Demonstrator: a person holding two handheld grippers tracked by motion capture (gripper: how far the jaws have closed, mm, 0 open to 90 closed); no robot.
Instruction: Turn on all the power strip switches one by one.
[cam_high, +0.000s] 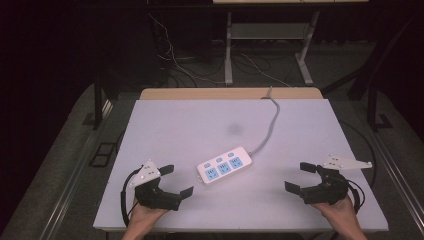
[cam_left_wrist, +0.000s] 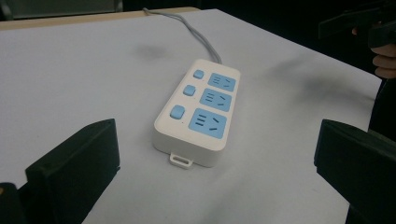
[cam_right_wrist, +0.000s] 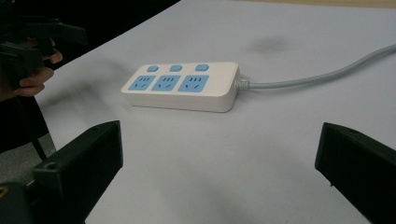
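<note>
A white power strip (cam_high: 224, 165) with three blue sockets and three blue switches lies flat near the middle front of the white table (cam_high: 200, 120). Its grey cable (cam_high: 270, 120) runs off toward the far edge. In the left gripper view the power strip (cam_left_wrist: 198, 112) lies ahead between the wide-apart jaws, untouched. My left gripper (cam_high: 176, 181) stands open at the front left, nothing between its fingers. My right gripper (cam_high: 300, 177) stands open at the front right, also holding nothing. The right gripper view has the power strip (cam_right_wrist: 182, 86) lying sideways ahead, with the cable (cam_right_wrist: 317, 74) trailing right.
A faint dark smudge (cam_high: 234, 129) marks the table behind the strip. A wooden board edge (cam_high: 230, 93) lines the far side. Beyond it stand metal frame legs (cam_high: 229, 50) and loose cables (cam_high: 175, 65) on the grey floor. Dark surroundings flank the table.
</note>
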